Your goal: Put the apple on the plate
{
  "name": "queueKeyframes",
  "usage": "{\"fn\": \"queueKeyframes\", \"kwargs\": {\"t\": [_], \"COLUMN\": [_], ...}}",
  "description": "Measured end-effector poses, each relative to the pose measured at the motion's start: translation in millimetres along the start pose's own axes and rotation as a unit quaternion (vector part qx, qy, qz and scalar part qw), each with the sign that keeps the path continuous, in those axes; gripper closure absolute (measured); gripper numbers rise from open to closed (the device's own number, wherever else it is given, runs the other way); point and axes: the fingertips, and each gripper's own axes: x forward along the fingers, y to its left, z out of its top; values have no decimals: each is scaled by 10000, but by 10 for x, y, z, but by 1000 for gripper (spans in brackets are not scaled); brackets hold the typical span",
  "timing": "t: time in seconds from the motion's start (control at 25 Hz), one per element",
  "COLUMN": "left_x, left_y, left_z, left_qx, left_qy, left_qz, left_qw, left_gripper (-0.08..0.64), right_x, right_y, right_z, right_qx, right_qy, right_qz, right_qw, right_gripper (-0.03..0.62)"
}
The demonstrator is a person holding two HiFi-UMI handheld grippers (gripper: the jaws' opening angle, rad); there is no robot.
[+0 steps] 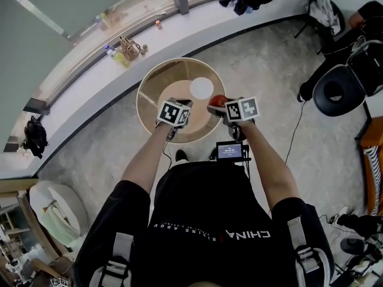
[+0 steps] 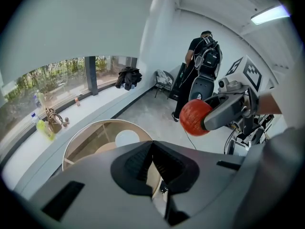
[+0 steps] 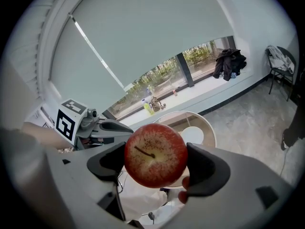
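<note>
Office with swivel chair, windowsill

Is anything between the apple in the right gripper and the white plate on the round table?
Nothing. In the head view, only bare tabletop separates the apple, clamped in the right gripper, from the plate.

Left claw closed (empty), right claw clamped
</note>
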Motion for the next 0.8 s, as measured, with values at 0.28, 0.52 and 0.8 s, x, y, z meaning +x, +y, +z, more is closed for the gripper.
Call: {"fn": "queueKeyframes", "kwargs": {"t": [0.28,0.52,0.8], "left_x": [156,671,1650], "left_y": [76,201,759], "left_z": [-63,-77,-169], "left_qx": [-90,-211,-366], "left_qy": [303,394,474], "left_qz": [1,46,-137], "left_qw": [9995,9990,9981], "left_gripper": [541,541,541], "right_x": [153,530,1548], "right_y": [-163,-729,-1402], "right_z": [20,-1,-25], "right_qx": [136,-100,-285], "right_qy": [214,580,938], "right_qz": [84,20,-316], "right_qw": [9996,9983,9947], "right_gripper": [210,210,210]}}
